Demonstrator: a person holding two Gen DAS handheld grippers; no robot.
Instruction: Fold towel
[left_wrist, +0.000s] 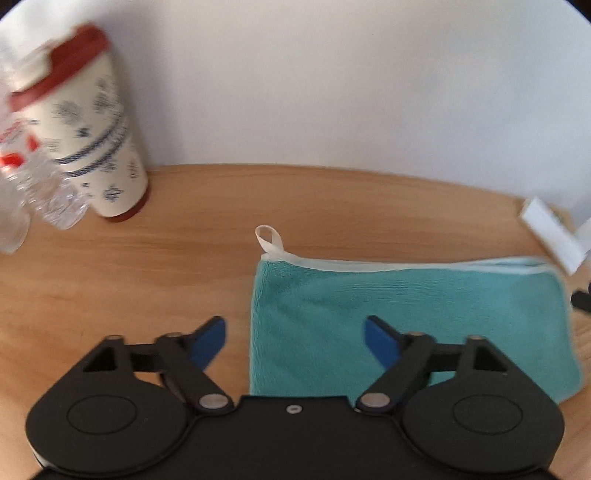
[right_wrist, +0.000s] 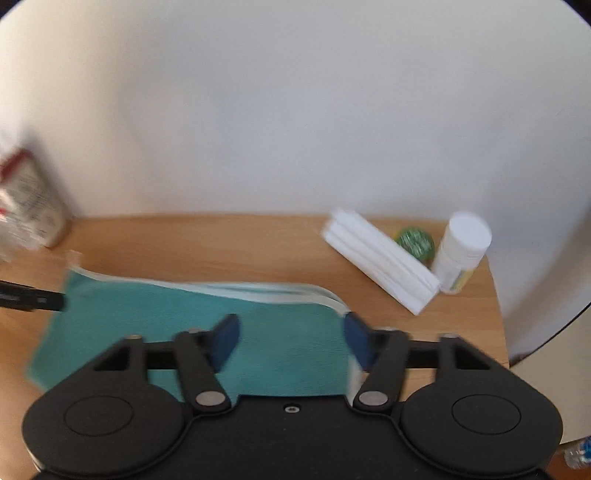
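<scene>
A teal towel (left_wrist: 406, 314) with pale edging lies folded flat on the wooden table (left_wrist: 147, 280), its white hanging loop (left_wrist: 269, 239) sticking out at the far left corner. My left gripper (left_wrist: 295, 341) hovers open above the towel's left edge, blue pads spread wide, nothing held. In the right wrist view the same towel (right_wrist: 184, 325) shows stacked layers along its far edge. My right gripper (right_wrist: 291, 339) is open over the towel's right end, with its right pad (right_wrist: 358, 343) beside the towel's right edge. A dark tip of the left gripper (right_wrist: 33, 297) reaches in from the left.
A patterned cup with a red lid (left_wrist: 92, 122) and a clear plastic bottle (left_wrist: 40, 177) stand at the back left. A stack of white folded napkins (right_wrist: 384, 258), a green ball (right_wrist: 413, 240) and a white bottle (right_wrist: 461, 251) sit at the back right. The table's right edge (right_wrist: 498, 317) is close. A wall is behind.
</scene>
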